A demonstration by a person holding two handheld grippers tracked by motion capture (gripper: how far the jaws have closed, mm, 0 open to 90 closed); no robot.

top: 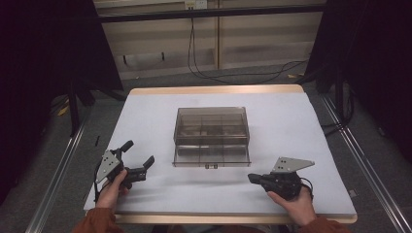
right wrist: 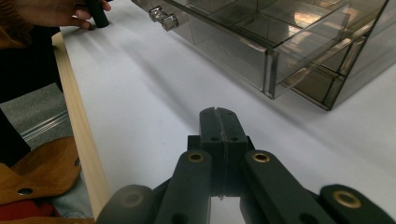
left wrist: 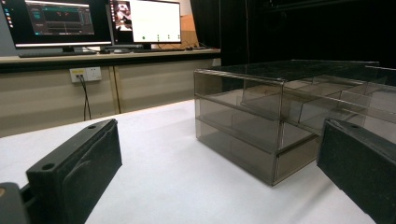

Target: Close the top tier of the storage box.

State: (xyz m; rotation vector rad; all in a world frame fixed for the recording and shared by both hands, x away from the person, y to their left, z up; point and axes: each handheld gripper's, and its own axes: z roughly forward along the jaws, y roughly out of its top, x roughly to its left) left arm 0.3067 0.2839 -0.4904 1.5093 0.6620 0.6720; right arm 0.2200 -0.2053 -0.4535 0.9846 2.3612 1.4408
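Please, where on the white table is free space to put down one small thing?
Bare patches: the white table left and right of the smoky plastic drawer box, and the strip behind it. The front edge is crowded: left tongs open, right tongs shut, with the drawer's knobs between.

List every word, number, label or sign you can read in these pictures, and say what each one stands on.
None can be read.
Left monitor: dark window with coloured lines and text, too small and blurred to read.
Right monitor: white window with small dots, any text too blurred to read.
Smoked clear drawer box: no label seen.
Grey plates on both grippers: no marks seen.
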